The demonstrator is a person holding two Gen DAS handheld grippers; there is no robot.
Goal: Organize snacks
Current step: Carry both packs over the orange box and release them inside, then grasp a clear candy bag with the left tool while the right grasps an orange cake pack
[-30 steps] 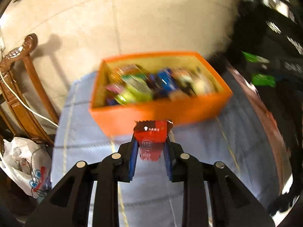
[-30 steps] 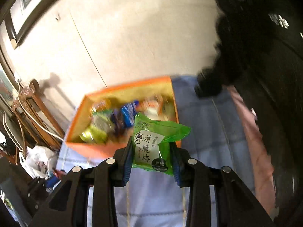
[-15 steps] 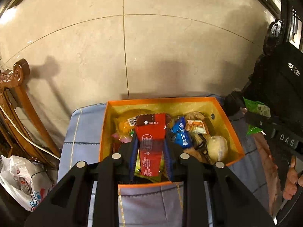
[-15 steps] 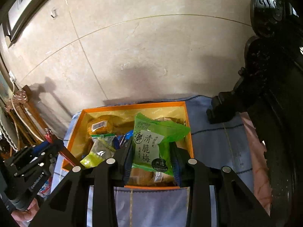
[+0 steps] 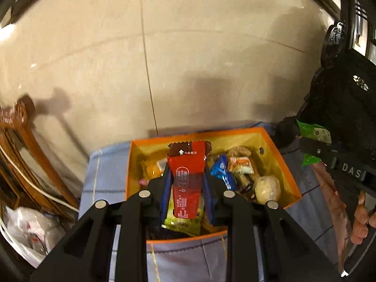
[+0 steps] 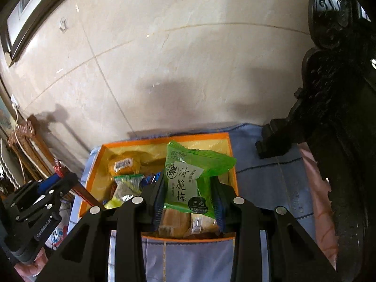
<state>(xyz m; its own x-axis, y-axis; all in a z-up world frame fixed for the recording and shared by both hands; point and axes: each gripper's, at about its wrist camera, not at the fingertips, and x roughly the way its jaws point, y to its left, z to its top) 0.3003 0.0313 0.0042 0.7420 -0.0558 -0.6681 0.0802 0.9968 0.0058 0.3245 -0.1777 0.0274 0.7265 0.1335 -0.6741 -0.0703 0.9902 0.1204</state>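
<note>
- Your left gripper (image 5: 186, 185) has its fingers closed on a red snack bar (image 5: 186, 181), which stands upright between the pads over the near half of the orange box (image 5: 285, 164).
- Your right gripper (image 6: 188, 197) has its fingers closed on a green plum packet (image 6: 188, 178), held above the near right part of the same box (image 6: 231, 155); in the left view that packet (image 5: 315, 136) shows just beyond the box's right edge.
- The box sits on a blue cloth (image 5: 103, 171) against the wall end of the surface and already holds many wrapped snacks: a blue packet (image 5: 222, 172), a round pale bun (image 5: 268, 189), an orange packet (image 6: 124, 164) at the far left corner, among others.
- Judged from this, most of the sorting looks done; both held items are over the box but not yet let go.
- What remains, as far as can be seen: release the bar and the packet into the box. Whether more loose snacks wait elsewhere cannot be told.
</note>
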